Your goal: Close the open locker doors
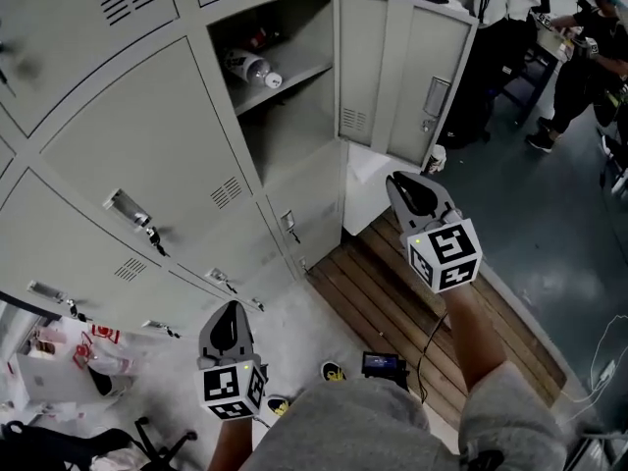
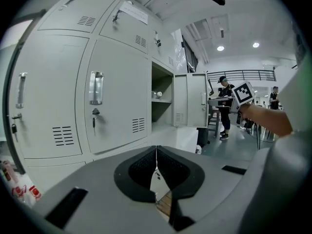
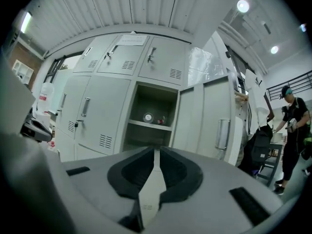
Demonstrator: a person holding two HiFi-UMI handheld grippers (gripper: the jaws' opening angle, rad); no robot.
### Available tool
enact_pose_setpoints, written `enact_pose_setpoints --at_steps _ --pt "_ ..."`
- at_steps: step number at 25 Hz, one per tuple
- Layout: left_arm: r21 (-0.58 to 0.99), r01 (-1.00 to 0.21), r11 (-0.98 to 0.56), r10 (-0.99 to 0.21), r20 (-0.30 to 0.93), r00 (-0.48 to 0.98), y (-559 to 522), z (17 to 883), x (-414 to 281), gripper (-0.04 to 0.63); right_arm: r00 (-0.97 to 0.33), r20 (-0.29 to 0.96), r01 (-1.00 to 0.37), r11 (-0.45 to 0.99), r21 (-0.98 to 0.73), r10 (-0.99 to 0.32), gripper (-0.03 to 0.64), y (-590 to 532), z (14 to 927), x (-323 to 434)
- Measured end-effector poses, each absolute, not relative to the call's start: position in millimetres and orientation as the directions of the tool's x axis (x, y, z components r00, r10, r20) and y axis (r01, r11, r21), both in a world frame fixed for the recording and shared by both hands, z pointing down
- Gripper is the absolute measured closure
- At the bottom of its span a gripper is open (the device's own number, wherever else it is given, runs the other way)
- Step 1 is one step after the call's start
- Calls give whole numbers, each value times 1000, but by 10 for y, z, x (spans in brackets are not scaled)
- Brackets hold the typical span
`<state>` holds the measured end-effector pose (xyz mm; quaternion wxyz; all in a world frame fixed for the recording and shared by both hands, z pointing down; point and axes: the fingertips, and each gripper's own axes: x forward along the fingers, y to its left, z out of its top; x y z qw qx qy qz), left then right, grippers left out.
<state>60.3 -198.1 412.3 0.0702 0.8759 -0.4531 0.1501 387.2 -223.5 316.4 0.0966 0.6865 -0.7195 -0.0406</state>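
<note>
A bank of pale grey lockers fills the left. One locker (image 1: 285, 96) stands open, its door (image 1: 402, 77) swung out to the right, with a bottle (image 1: 253, 69) lying on its shelf. My right gripper (image 1: 412, 194) hangs just below the door's lower edge, apart from it. In the right gripper view it (image 3: 156, 152) faces the open compartment (image 3: 151, 116) and the door (image 3: 209, 126), jaws almost together and empty. My left gripper (image 1: 228, 327) is lower left, before closed lockers. Its tips (image 2: 156, 152) meet with nothing between them; the open locker (image 2: 161, 101) lies ahead.
A wooden slatted platform (image 1: 412, 302) lies on the floor under the open door. Keys hang in a closed door (image 1: 147, 229). Plastic bags (image 1: 69, 351) sit at the lower left and a small device (image 1: 381, 364) by my feet. People (image 1: 589, 47) stand at the far right.
</note>
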Motion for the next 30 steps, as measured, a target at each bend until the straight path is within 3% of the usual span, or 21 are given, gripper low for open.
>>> enact_pose_setpoints --at_steps 10,12,19,25,30 --pt "-42 -781 -624 -743 343 575 -2132 4105 1282 583 113 26 -984 -109 140 -993 560 -2431 3042 5354" --pt "-41 -774 -632 -737 339 584 -2160 4083 1433 583 118 28 -985 -114 132 -993 518 -2520 3048 5501" --pt "-55 -747 -663 -721 317 616 -2168 3941 1799 583 122 23 -989 -119 83 -992 476 -2760 3025 5840" --pt "-62 -759 -648 -734 321 599 -2133 3966 1693 583 68 31 -996 -66 55 -997 476 -2804 3058 5789" --pt "-59 -776 -628 -748 318 582 -2088 3967 1557 583 96 50 -992 -91 82 -994 476 -2769 3137 5769"
